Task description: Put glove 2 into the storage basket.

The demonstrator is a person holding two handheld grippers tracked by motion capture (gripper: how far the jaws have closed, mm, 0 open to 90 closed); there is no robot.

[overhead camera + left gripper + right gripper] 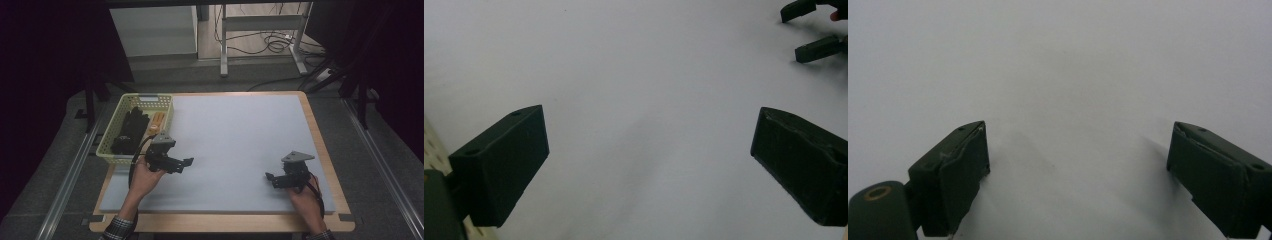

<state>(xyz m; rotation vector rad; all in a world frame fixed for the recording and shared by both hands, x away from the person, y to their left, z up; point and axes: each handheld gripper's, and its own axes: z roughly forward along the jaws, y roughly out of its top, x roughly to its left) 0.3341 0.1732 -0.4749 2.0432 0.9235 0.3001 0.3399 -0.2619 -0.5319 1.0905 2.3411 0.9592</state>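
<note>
Left gripper (187, 162): left of centre in the high view, held in the person's left hand (145, 175) just over the grey mat (235, 135); jaws spread wide with nothing between them, as its own view (649, 150) shows.
Right gripper (270, 178): lower right of the high view, in the right hand (305, 197), also low over the mat; jaws spread wide and empty, seen again in its own view (1078, 160). Its tips also appear in the upper right corner of the left gripper view (811, 27).
Basket (114, 145): pale green, perforated, on the left edge of the table (320, 135), in the upper left part of the mat area, just beside the left gripper.
Gloves (127, 132): a dark bundle lying inside the basket, along its left and middle.
Orange thing (156, 122): inside the basket at its right side, next to the dark bundle; too small to identify.
Mat: bare grey surface under both pairs of jaws.
</note>
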